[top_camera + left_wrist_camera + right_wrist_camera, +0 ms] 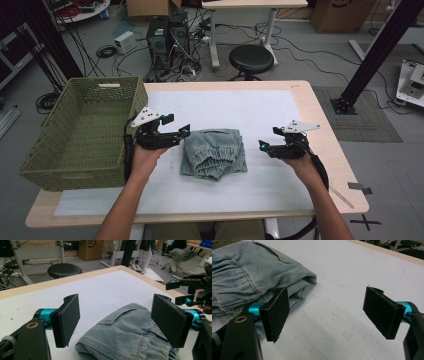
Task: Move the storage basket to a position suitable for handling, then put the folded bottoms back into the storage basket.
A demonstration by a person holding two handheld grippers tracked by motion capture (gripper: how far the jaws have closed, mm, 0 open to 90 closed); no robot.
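A folded pair of light blue jeans (214, 153) lies on the white sheet (260, 110) in the middle of the table. My left gripper (186, 132) hovers at the jeans' left edge, open, with the denim (125, 332) lying just ahead between its wide-apart jaws. My right gripper (261, 145) is open a short way to the right of the jeans, nothing between its jaws; the folded edge of the jeans (257, 282) lies by its left jaw. The right gripper (192, 290) also appears at the right edge of the left gripper view.
A green woven basket (80, 131) stands at the table's left edge, beside my left hand. A black stool (251, 59) and computer towers (167, 37) stand on the floor beyond the far edge. White sheet lies bare around the jeans.
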